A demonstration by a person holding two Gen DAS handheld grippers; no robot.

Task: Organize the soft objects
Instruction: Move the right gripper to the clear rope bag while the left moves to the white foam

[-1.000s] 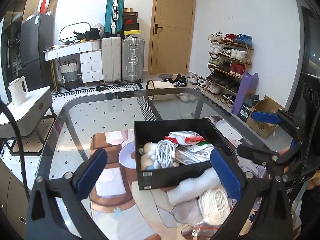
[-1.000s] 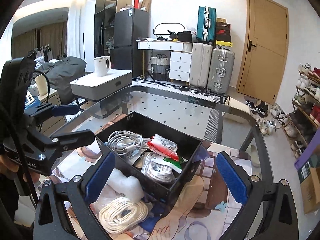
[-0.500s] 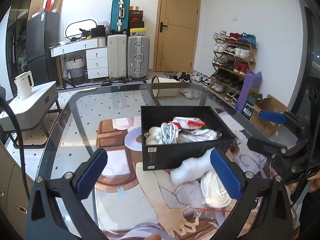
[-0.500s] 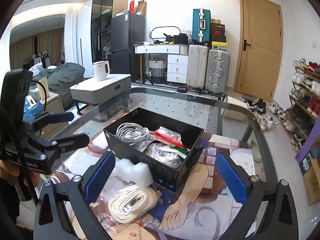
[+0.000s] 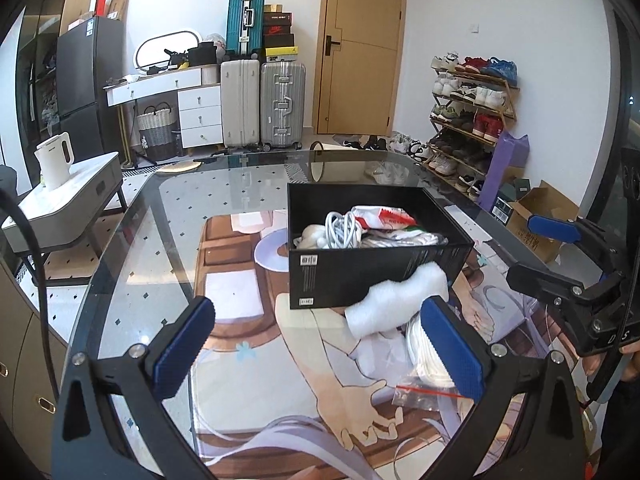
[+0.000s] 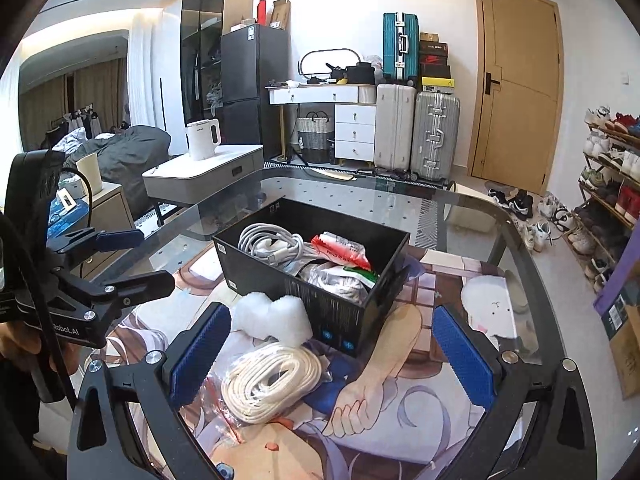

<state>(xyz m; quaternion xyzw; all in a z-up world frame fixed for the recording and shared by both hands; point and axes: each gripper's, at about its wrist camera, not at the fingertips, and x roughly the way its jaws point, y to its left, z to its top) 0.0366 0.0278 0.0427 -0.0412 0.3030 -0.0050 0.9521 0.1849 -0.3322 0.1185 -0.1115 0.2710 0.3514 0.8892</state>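
Glass table (image 5: 168, 216) far half bare | black box (image 5: 376, 276) mid-table | foam (image 6: 276, 316) and rope coil (image 6: 272, 380) touching its near edge | left gripper (image 5: 316, 348), right gripper (image 6: 328, 348) wide apart, empty, above near edge

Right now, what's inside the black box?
The black box holds a white cable coil, a red-and-white packet and a silvery bag. Whatever lies beneath them, and the box floor, is covered.
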